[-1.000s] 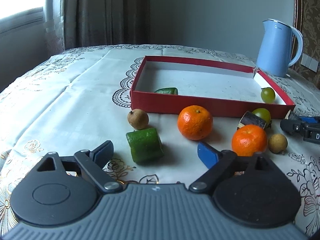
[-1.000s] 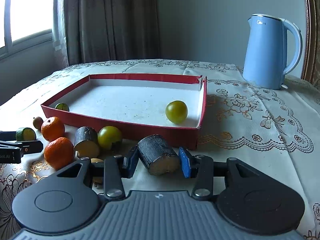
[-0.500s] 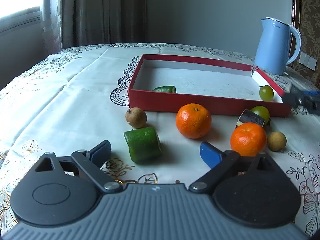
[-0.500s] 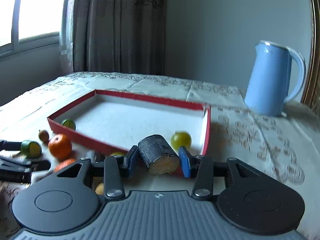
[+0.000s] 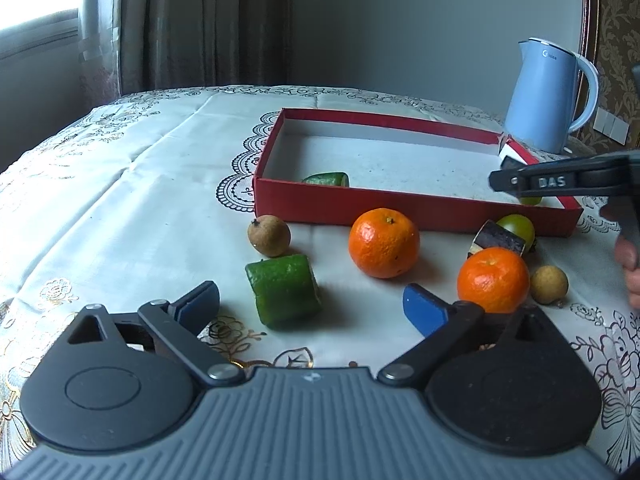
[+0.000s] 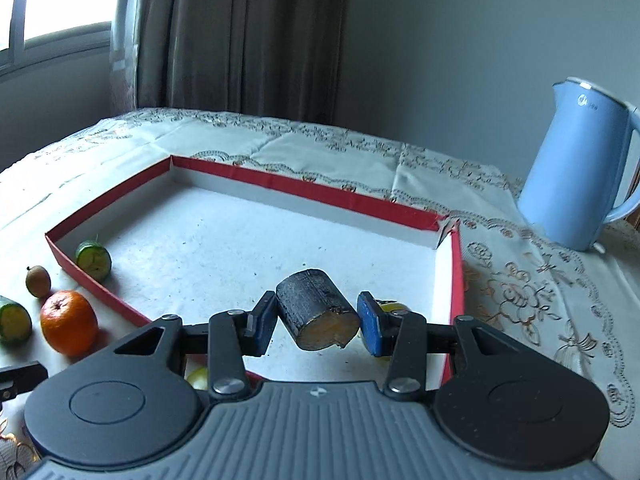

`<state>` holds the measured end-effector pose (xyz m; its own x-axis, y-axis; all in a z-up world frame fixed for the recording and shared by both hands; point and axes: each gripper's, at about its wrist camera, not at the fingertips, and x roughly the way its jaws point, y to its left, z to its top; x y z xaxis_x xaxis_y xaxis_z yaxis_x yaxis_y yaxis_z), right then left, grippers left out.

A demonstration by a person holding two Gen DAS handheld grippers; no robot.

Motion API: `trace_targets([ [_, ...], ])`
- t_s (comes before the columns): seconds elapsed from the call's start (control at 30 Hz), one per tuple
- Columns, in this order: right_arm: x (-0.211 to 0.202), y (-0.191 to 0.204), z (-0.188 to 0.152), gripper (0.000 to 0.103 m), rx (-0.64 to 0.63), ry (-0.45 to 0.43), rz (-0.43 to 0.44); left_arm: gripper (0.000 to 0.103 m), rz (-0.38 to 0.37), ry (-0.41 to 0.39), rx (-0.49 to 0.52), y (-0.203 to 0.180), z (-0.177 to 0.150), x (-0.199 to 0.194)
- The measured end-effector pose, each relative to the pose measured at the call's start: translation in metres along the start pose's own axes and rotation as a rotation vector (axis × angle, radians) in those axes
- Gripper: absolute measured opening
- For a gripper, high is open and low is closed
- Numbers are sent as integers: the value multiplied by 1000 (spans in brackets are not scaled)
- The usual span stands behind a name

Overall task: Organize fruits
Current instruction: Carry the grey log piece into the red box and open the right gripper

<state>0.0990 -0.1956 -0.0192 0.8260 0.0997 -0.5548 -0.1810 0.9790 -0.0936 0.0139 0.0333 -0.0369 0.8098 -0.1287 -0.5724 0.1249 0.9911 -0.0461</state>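
My right gripper [image 6: 317, 322] is shut on a dark sugarcane piece [image 6: 316, 312] and holds it above the near right part of the red tray [image 6: 304, 188]. A green cucumber piece [image 6: 93, 259] lies in the tray's left corner, and a green fruit [image 6: 390, 305] shows behind the right finger. My left gripper [image 5: 312, 306] is open and empty, low over the cloth, with a green cucumber chunk [image 5: 283, 290] between its fingers. In front of the tray [image 5: 400, 212] lie two oranges [image 5: 384, 242] [image 5: 494, 279], two longans [image 5: 269, 235] [image 5: 549, 279], another dark piece [image 5: 498, 238] and a green fruit [image 5: 518, 226].
A blue kettle [image 5: 546, 94] stands on the table behind the tray's right corner; it also shows in the right wrist view [image 6: 580, 168]. The right gripper's body [image 5: 560, 180] hangs over the tray's right end. The table is covered by an embroidered cloth [image 5: 120, 184]; curtains hang behind.
My right gripper has lifted the sugarcane piece off the cloth and carried it forward over the tray. My left gripper has barely moved.
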Motion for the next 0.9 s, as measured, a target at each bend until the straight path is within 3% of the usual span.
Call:
trace_targets([
  [0.63, 17, -3, -3, 45, 17, 46, 13, 99, 3, 1, 3, -1, -1, 1],
  [0.7, 11, -6, -3, 50, 36, 38, 32, 99, 4, 1, 4, -1, -1, 1],
  [0.77, 2, -9, -4, 63, 53, 14, 38, 99, 5, 2, 7, -1, -1, 1],
  [0.9, -32, -16, -17, 79, 82, -96, 14, 99, 4, 0, 5, -1, -2, 1],
])
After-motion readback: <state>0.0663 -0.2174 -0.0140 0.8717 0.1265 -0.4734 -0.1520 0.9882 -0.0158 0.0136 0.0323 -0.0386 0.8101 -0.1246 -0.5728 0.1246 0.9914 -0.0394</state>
